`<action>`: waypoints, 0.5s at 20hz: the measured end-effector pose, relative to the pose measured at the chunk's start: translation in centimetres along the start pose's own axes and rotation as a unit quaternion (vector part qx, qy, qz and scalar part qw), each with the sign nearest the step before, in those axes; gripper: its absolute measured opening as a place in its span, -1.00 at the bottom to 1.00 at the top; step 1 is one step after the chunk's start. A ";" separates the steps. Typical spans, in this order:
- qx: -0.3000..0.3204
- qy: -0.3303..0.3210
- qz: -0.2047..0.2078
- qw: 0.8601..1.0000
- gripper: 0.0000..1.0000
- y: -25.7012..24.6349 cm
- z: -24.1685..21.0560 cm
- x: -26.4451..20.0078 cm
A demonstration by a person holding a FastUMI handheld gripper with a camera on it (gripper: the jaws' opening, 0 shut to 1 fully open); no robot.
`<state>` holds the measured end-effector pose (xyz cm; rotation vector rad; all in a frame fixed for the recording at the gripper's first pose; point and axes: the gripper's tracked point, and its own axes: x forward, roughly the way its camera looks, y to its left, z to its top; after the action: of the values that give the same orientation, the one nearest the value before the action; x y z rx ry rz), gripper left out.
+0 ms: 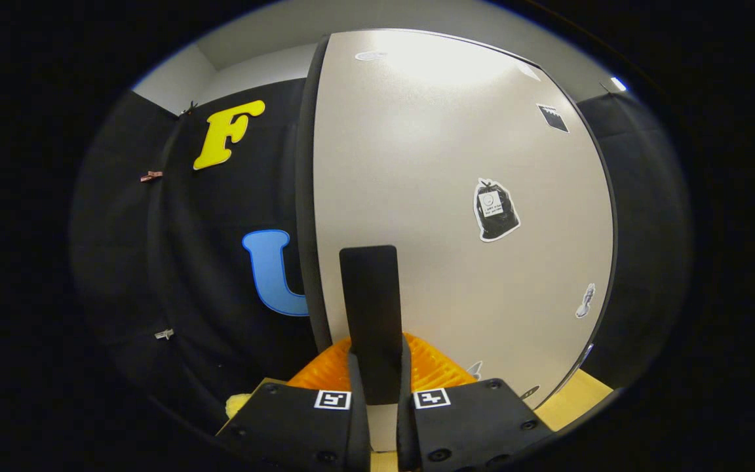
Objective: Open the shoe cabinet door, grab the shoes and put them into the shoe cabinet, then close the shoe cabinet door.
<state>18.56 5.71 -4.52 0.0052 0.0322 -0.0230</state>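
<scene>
The shoe cabinet door [456, 164] is a pale, flat panel that stands close in front of me, with a dark edge [305, 196] along its left side. A black upright handle [369, 295] is mounted low on the door near that edge. My gripper [377, 377] is shut on the handle; the fingers press on its lower part from both sides. I cannot tell how far the door stands from the cabinet body. A pale yellow object [240, 403] peeks out low to the left of the fingers, too hidden to identify.
Several stickers dot the door, among them a black bag-shaped one [495, 210]. The black cloth wall [220, 262] hangs left of the door, with small clips [151, 176] on it. A light wooden surface [580, 400] lies below the door to the right.
</scene>
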 end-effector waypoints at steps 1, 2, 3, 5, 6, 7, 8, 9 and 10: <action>0.000 0.006 0.002 1.000 -0.61 0.0 -0.1 -0.2; 0.003 0.010 0.004 1.000 -0.61 0.0 -0.2 -0.6; 0.000 0.012 0.006 1.000 -0.61 -0.1 -0.2 -1.0; -0.004 0.008 0.007 1.000 -0.61 -0.3 -0.1 -2.1; -0.005 0.008 0.008 1.000 -0.61 -0.7 -0.2 -2.8; -0.005 0.008 0.010 1.000 -0.61 -1.0 -0.2 -3.6; -0.003 0.007 0.011 1.000 -0.61 -0.9 -0.1 -3.8; -0.002 0.007 0.013 1.000 -0.61 -1.0 0.0 -4.3; -0.003 0.005 0.015 1.000 -0.61 -1.1 0.2 -5.0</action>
<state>13.54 4.68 -4.18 -0.0006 0.0428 0.0068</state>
